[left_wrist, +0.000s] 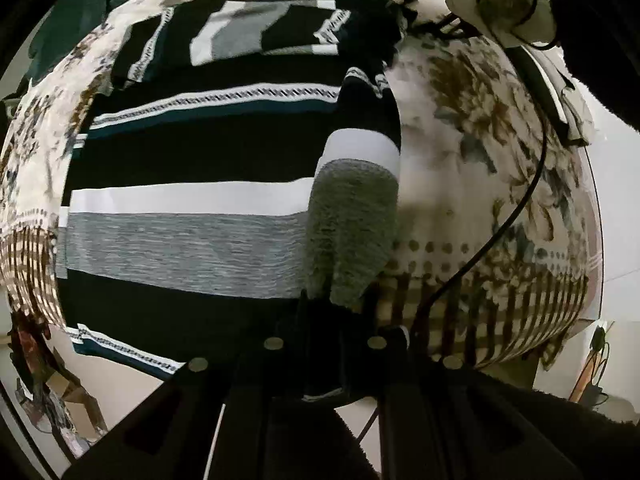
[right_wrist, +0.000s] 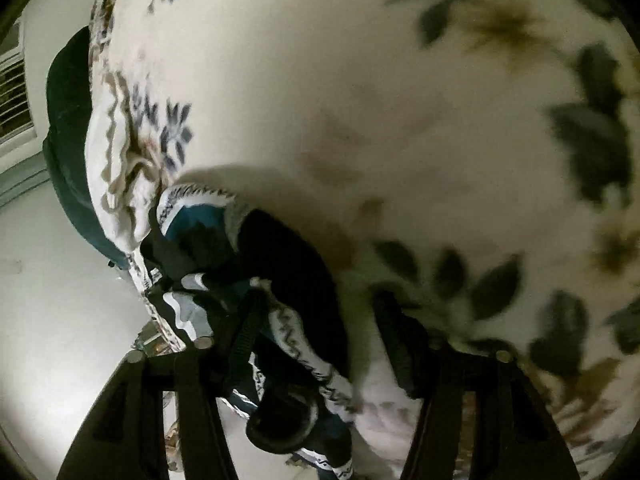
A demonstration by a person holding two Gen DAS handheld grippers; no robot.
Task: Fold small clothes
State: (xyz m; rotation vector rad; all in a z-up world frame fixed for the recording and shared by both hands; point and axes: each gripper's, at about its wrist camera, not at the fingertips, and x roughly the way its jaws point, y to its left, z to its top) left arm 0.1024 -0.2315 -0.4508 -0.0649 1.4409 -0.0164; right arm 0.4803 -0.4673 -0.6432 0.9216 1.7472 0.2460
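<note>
A striped garment (left_wrist: 200, 184) in black, white, grey and teal lies spread on a floral cloth (left_wrist: 472, 168). My left gripper (left_wrist: 340, 312) is shut on the garment's side edge, a grey and white fold (left_wrist: 352, 216) rising from between its fingers. In the right wrist view my right gripper (right_wrist: 320, 344) stands wide open, its fingers (right_wrist: 248, 332) either side of a bunched part of the same garment (right_wrist: 280, 280), which lies between them on the floral cloth (right_wrist: 400, 100). I cannot tell whether the fingers touch it.
A black cable (left_wrist: 516, 208) runs across the floral cloth to a pale object (left_wrist: 504, 8) at the far right corner. A dark green cushion (right_wrist: 68, 152) lies past the cloth's edge. Pale floor (right_wrist: 60, 300) shows beside the surface.
</note>
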